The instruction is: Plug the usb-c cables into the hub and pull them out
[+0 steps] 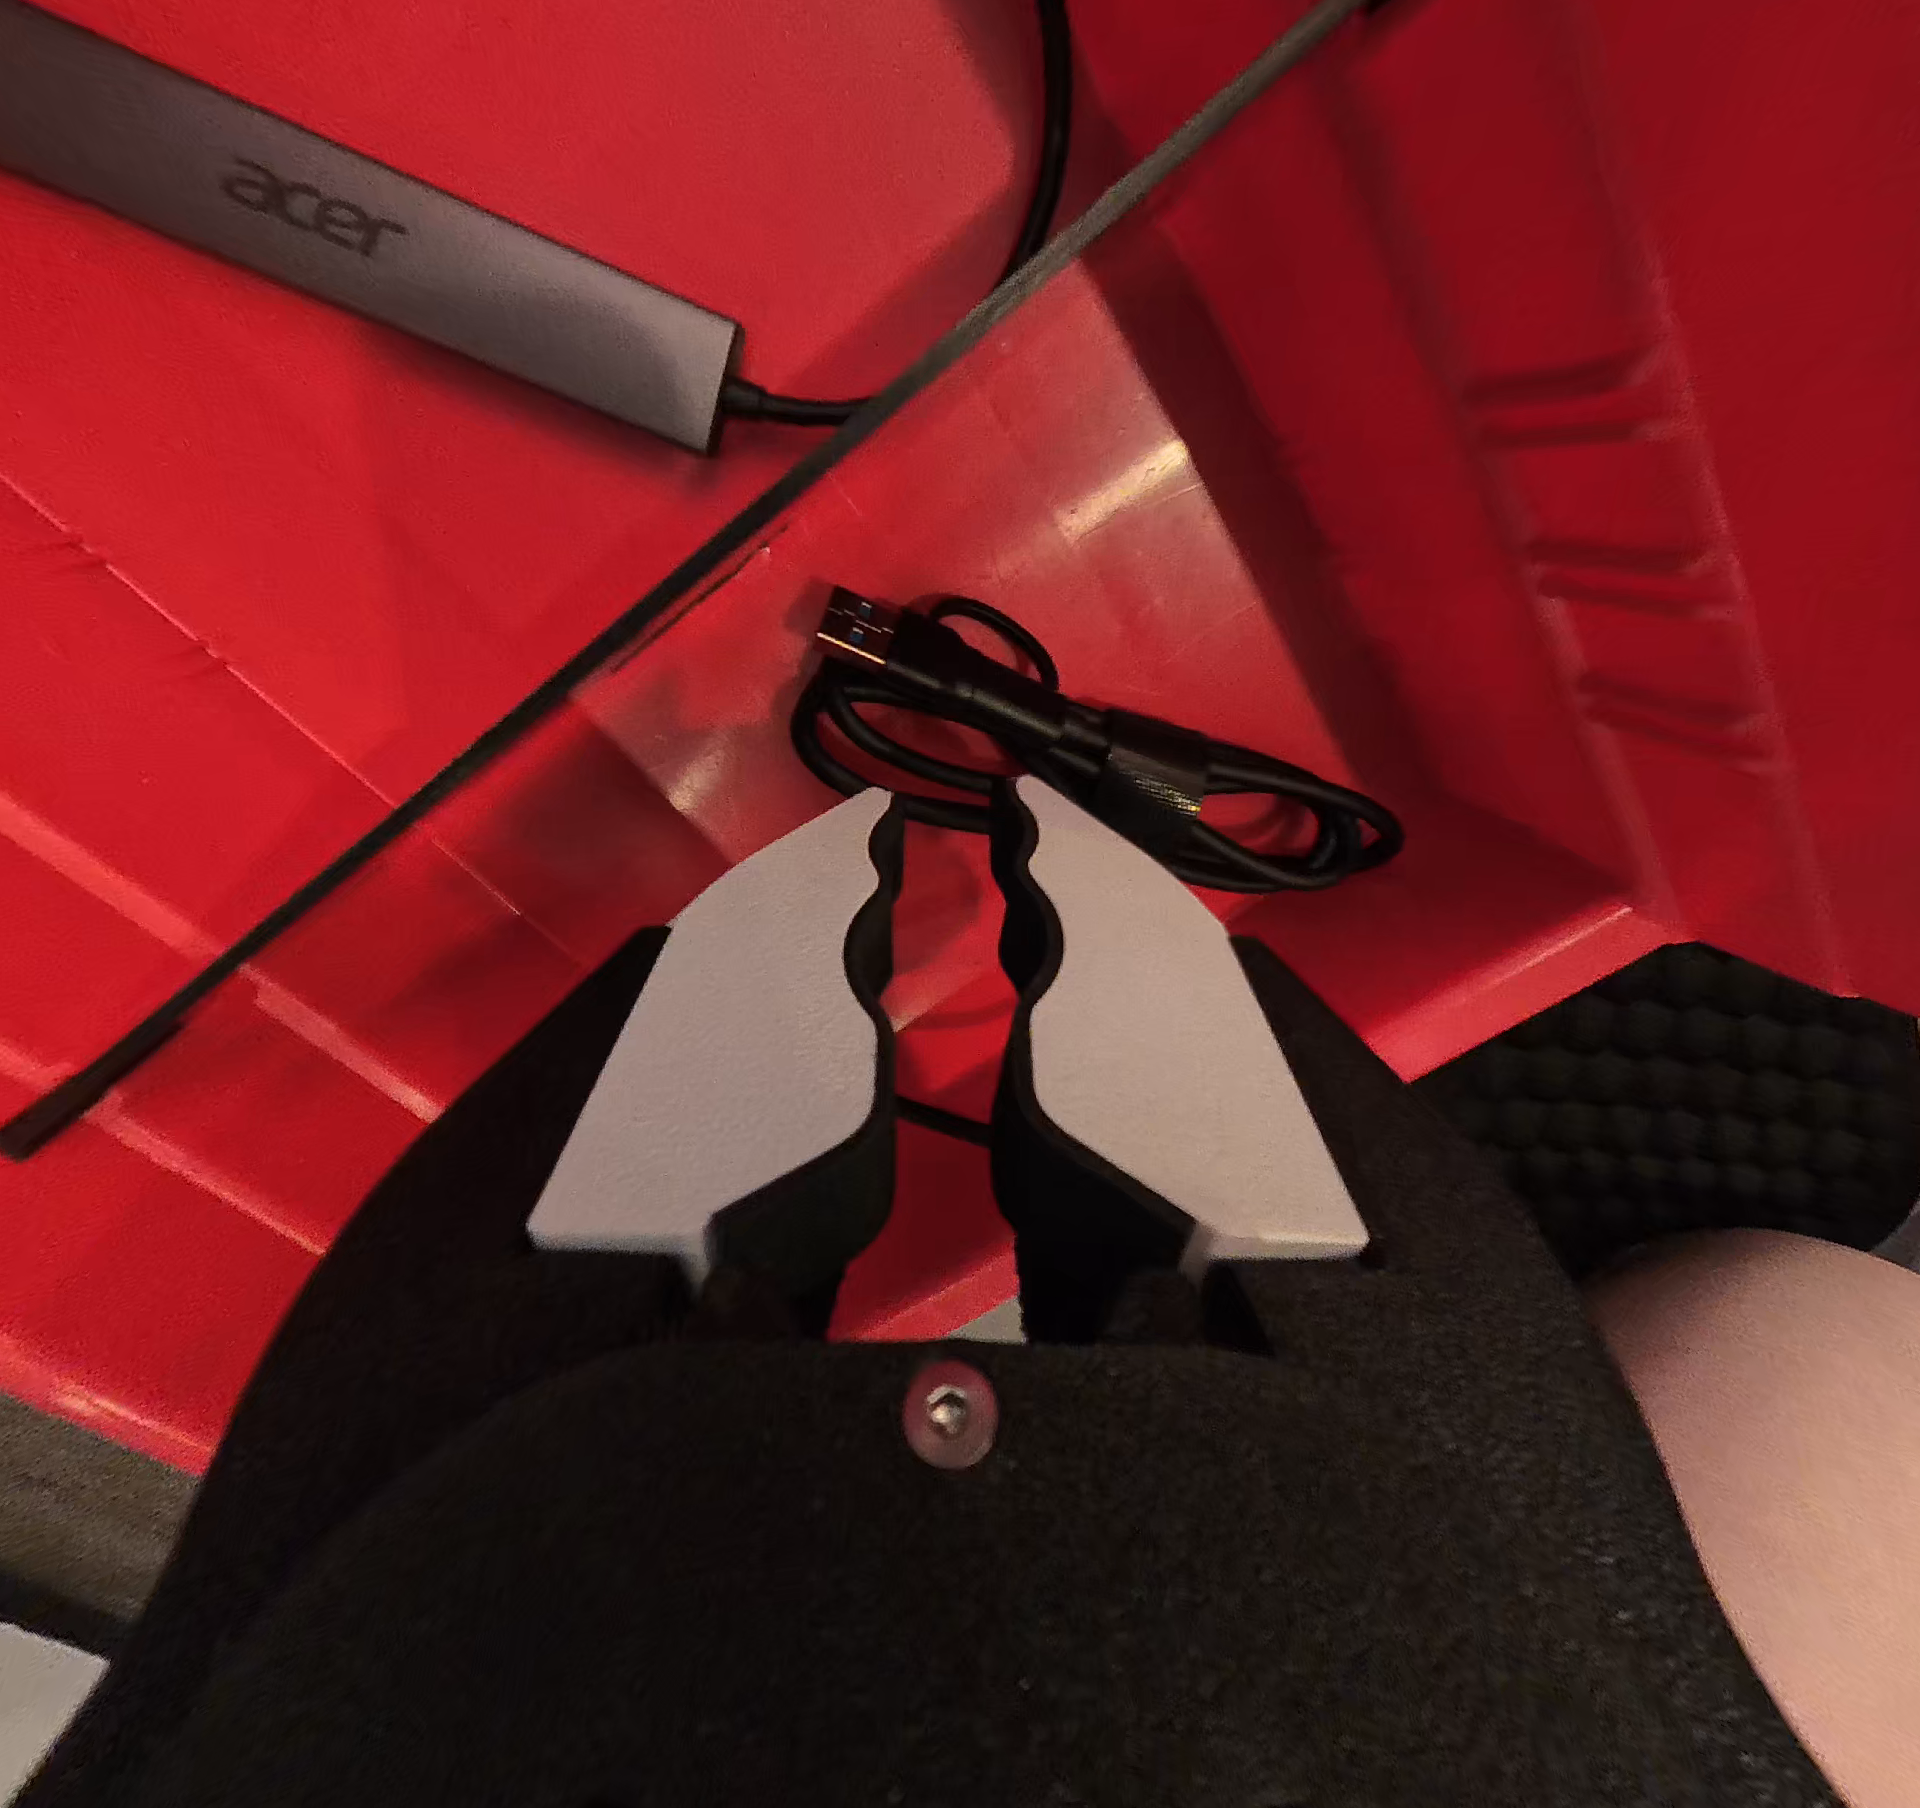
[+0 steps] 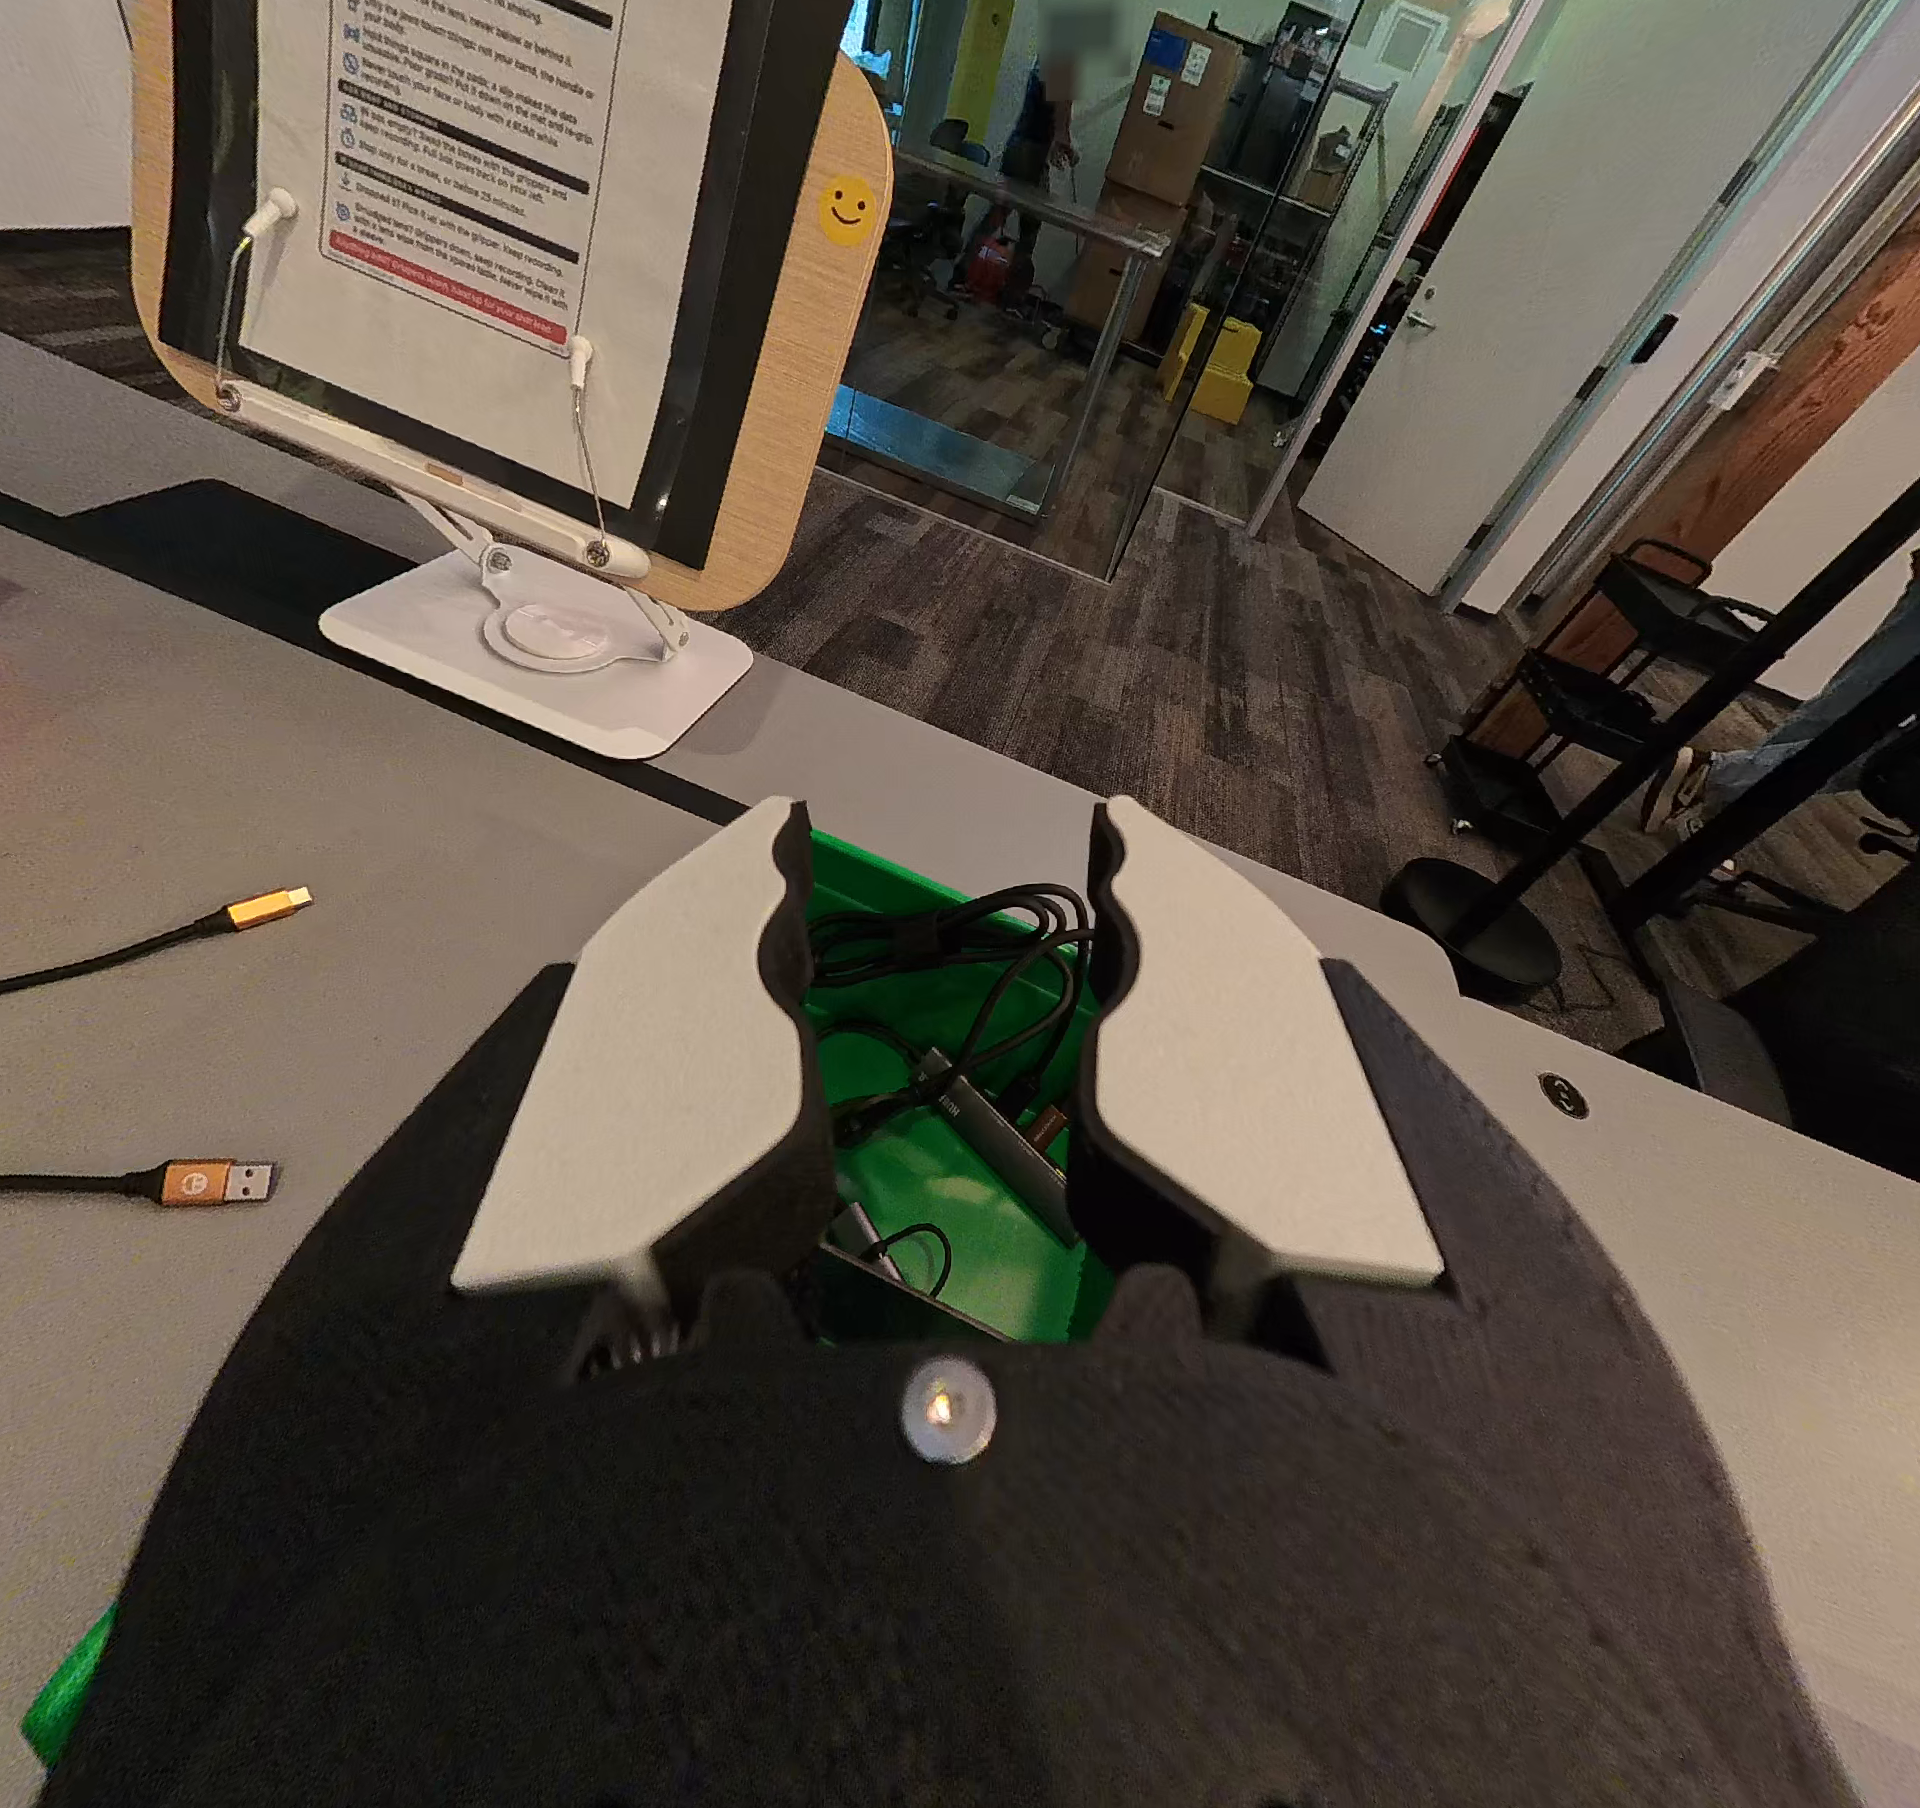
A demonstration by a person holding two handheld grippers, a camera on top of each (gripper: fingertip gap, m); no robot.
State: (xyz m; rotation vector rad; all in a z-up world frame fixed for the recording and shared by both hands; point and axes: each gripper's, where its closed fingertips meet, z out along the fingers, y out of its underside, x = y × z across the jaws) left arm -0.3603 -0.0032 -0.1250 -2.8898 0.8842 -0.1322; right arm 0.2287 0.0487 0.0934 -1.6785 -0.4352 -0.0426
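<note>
My left gripper (image 1: 945, 808) hangs part-open and empty over the bundled black cable (image 1: 1091, 750) in the red bin (image 1: 1558, 304), right gripper (image 2: 945, 823) open too; it's probably light and floppy, so I'd pinch the stiff plug (image 1: 868, 628).

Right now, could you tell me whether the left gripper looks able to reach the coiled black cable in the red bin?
Probably yes: the left gripper is open just short of the coiled black cable, with nothing between them.
</note>
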